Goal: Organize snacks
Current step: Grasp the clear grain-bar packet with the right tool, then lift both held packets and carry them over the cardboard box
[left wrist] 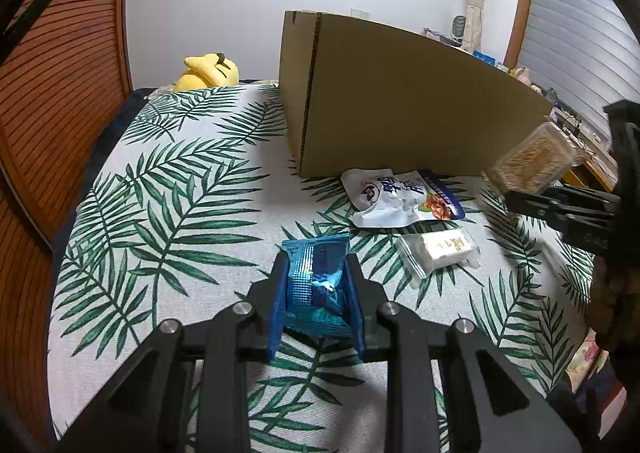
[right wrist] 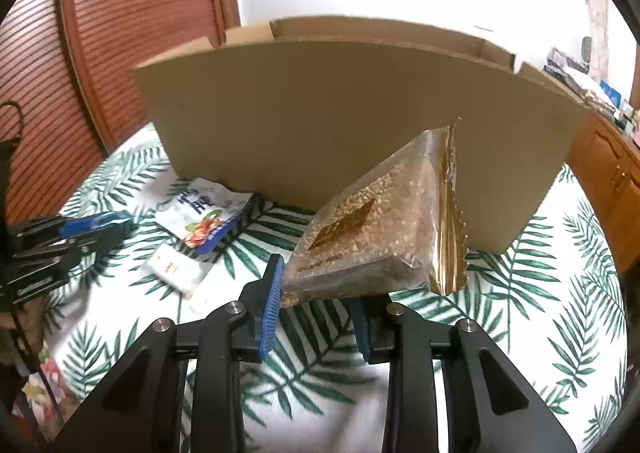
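Note:
My left gripper [left wrist: 316, 273] is shut on a shiny blue snack packet [left wrist: 316, 285], held just above the leaf-print cloth. My right gripper [right wrist: 316, 273] is shut on a clear packet of brown grain cake [right wrist: 372, 229] with a gold edge, held up in front of the cardboard box [right wrist: 340, 105]. That packet also shows in the left wrist view [left wrist: 532, 165], in the right gripper's black fingers [left wrist: 560, 209]. A white and blue pouch [left wrist: 400, 197] and a small white packet [left wrist: 440, 249] lie on the cloth before the box [left wrist: 392, 101]. Both also show in the right wrist view: the pouch [right wrist: 204, 209] and the white packet [right wrist: 172, 269].
A yellow banana plush [left wrist: 208, 71] lies at the far left of the cloth [left wrist: 168, 221]. A wooden slatted panel [left wrist: 60, 73] stands on the left. A cluttered wooden cabinet [right wrist: 608, 173] stands at the right. The left gripper [right wrist: 60, 241] shows at the left of the right wrist view.

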Motion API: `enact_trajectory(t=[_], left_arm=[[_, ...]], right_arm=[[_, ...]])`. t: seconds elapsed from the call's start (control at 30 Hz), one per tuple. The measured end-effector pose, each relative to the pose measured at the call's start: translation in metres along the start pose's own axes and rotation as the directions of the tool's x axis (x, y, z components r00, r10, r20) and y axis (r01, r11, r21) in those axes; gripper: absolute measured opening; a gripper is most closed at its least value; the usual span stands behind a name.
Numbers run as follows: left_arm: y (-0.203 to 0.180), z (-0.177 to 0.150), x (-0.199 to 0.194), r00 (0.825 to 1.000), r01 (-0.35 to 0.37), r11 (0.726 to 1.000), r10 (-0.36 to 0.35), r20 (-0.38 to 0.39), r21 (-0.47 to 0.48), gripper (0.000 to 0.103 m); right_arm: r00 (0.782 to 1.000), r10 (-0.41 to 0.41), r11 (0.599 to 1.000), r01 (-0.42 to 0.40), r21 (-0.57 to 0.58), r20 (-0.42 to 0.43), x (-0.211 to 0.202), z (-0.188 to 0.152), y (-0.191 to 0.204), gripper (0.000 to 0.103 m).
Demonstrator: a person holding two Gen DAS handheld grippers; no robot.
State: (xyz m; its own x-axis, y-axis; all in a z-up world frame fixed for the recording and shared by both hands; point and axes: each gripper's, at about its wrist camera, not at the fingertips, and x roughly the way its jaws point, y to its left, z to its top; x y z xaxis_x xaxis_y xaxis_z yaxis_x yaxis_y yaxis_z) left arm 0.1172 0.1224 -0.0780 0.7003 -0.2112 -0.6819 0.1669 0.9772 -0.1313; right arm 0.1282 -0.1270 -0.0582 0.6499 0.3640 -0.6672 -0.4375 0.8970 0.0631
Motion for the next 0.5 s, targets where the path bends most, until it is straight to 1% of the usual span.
enact_trajectory(t=[0.07, 0.17, 0.23, 0.5], left_arm=[[0.0, 0.0, 0.0, 1.0, -0.003, 1.0, 0.003, -0.001, 0.001, 0.025], [-0.001, 0.0, 0.0, 1.0, -0.007, 1.0, 0.007, -0.001, 0.003, 0.025], [-0.002, 0.0, -0.001, 1.0, -0.01, 1.0, 0.01, 0.005, 0.004, 0.025], [-0.005, 0.002, -0.01, 0.999, -0.017, 1.0, 0.017, 0.035, 0.007, 0.025]], right_arm=[[1.0, -0.001, 1.0, 0.001, -0.007, 0.014, -0.006, -0.001, 0.002, 0.03], [0.999, 0.005, 1.0, -0.004, -0.019, 0.046, -0.025, -0.009, -0.004, 0.03], [0.998, 0.017, 1.0, -0.016, -0.022, 0.067, -0.024, -0.012, 0.004, 0.03], [0.993, 0.019, 0.998, -0.011, -0.069, 0.12, -0.045, -0.021, 0.009, 0.03]])
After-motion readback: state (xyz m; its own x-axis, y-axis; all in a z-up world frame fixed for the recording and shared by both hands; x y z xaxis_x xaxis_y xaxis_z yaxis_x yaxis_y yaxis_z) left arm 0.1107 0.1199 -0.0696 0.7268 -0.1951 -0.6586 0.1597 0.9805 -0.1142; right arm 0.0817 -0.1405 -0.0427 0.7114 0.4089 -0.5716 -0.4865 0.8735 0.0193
